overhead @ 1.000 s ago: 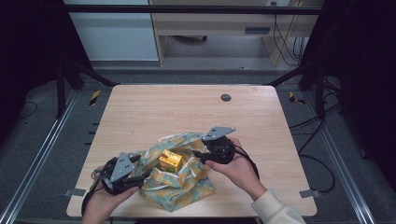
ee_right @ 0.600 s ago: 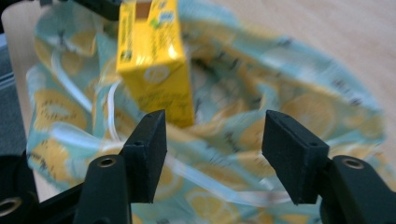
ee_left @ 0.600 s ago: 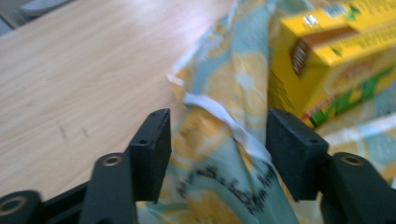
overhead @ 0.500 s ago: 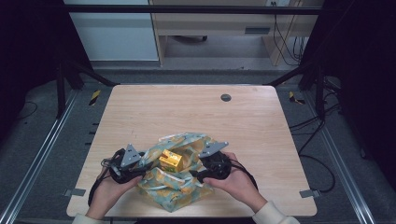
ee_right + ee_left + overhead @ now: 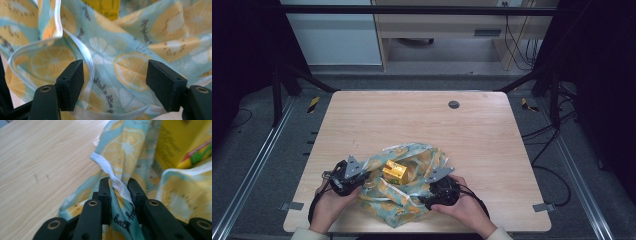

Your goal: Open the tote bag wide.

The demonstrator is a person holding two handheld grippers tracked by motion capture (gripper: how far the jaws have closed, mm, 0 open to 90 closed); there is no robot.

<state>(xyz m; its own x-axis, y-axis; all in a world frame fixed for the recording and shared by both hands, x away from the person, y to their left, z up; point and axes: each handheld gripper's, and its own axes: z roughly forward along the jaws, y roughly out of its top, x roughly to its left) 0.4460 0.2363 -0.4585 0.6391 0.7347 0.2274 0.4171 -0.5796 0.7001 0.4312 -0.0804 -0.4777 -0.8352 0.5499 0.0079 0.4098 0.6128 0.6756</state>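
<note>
Lying crumpled near the front edge of the table (image 5: 492, 125), the cloth (image 5: 412, 200) has a yellow box (image 5: 394, 172) resting on its middle in the high view. The left gripper (image 5: 357, 176) meets the cloth's left edge, and the right gripper (image 5: 432, 197) sits against its right side, each held in a hand; the box lies between the two, apart from both.

From the left gripper view, the left gripper (image 5: 119, 185) has just been closing, and its jaws pinch a white-hemmed fold of the cloth (image 5: 125, 147) between the pads. The box (image 5: 180, 142) stands beyond the fingertips, up and to the right, with bare table to the left of them.

From the right gripper view, the right gripper (image 5: 121, 86) has just been opening; its jaws stand spread wide, with cloth (image 5: 130, 50) bulging between them but no pad pressing on it. A corner of the box (image 5: 106, 7) shows far above the fingertips.
</note>
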